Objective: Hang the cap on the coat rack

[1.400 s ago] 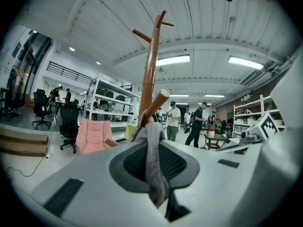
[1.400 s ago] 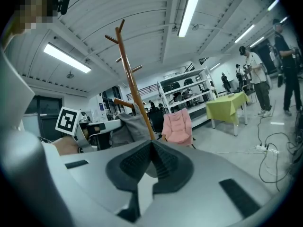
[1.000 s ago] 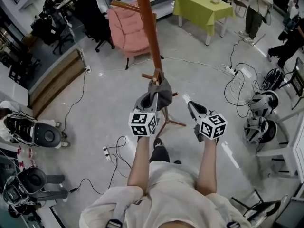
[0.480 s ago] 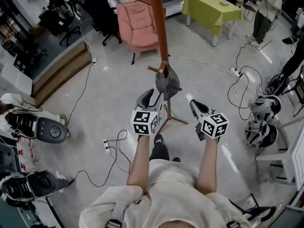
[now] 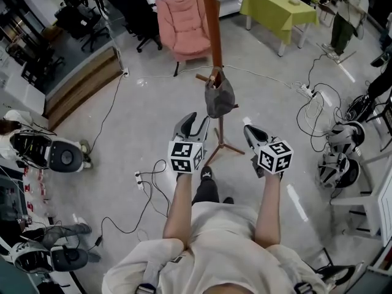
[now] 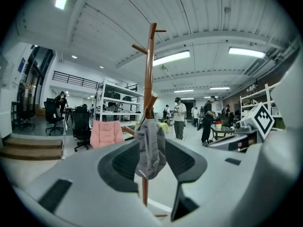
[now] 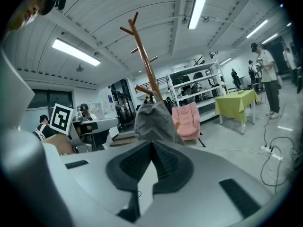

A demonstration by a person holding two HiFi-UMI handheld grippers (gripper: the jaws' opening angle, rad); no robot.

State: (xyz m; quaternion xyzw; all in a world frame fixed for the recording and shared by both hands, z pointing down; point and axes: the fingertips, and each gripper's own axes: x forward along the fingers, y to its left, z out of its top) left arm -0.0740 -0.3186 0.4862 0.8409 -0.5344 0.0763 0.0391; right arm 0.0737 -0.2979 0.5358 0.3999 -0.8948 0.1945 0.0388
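A grey cap hangs on a low peg of the tall brown wooden coat rack. My left gripper is open, a little short of the cap and to its lower left, with nothing held. In the left gripper view the cap shows between the spread jaws of the left gripper, hanging apart from them on the rack. My right gripper is to the right of the rack's base, shut and empty. In the right gripper view the cap hangs beyond the right gripper.
A pink armchair stands behind the rack and a green-covered table at the back right. Cables and a power strip lie on the floor at right. Wheeled machines stand at left. People stand at the far right.
The left gripper let go of the cap and drew back toward me. The cap stays hanging on the peg. The right gripper has barely moved.
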